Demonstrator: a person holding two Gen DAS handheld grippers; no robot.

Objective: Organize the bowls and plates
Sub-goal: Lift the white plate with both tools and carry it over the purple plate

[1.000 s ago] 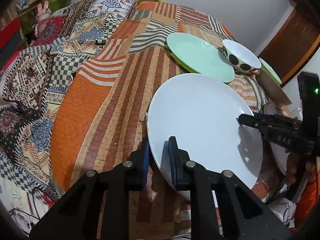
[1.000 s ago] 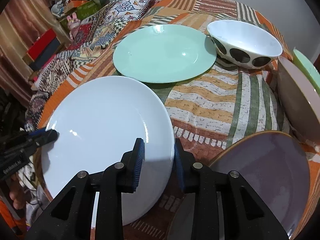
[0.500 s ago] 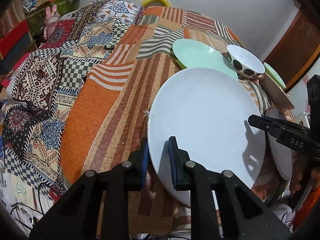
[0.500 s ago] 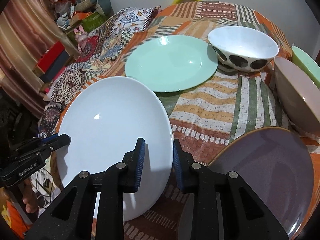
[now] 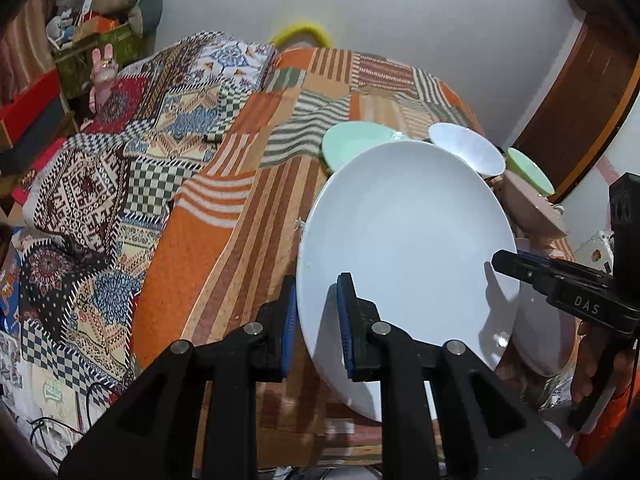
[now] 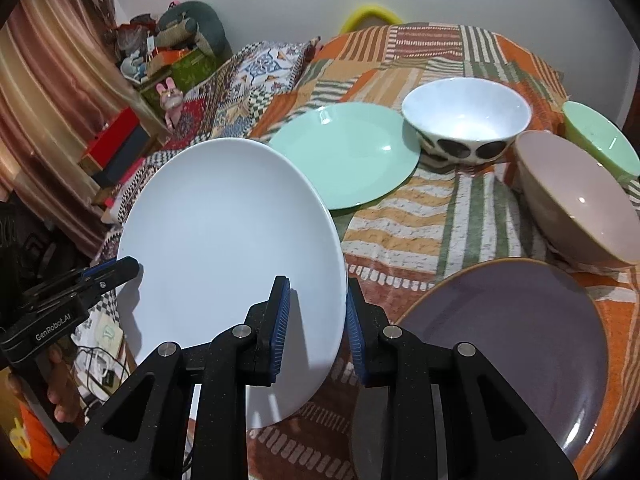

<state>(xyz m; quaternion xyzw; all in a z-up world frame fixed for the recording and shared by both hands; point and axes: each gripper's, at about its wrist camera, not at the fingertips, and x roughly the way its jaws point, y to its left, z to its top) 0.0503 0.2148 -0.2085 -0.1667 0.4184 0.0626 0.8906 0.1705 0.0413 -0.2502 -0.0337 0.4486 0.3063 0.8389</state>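
A large white plate (image 5: 404,240) (image 6: 224,248) hangs tilted above the patchwork cloth (image 5: 248,200). My left gripper (image 5: 316,320) is shut on its near left rim. On the opposite rim my right gripper (image 6: 316,320) is shut; it also shows at the right of the left wrist view (image 5: 504,260). Behind the plate lie a mint green plate (image 6: 344,152), a white bowl with dark spots (image 6: 464,124), a pink-beige bowl (image 6: 576,200) and a small green bowl (image 6: 600,140). A purple plate (image 6: 520,332) lies beside my right gripper.
A patterned quilt (image 5: 120,168) covers the left side. Boxes and soft toys (image 6: 168,68) crowd the far left corner. A yellow curved thing (image 5: 300,32) stands at the back edge. A brown wooden door frame (image 5: 580,100) is at the right. Cables lie on the floor (image 5: 60,412).
Both grippers have risen with the white plate, which now stands higher and more tilted above the cloth. More of the room and the far bowls has come into view.
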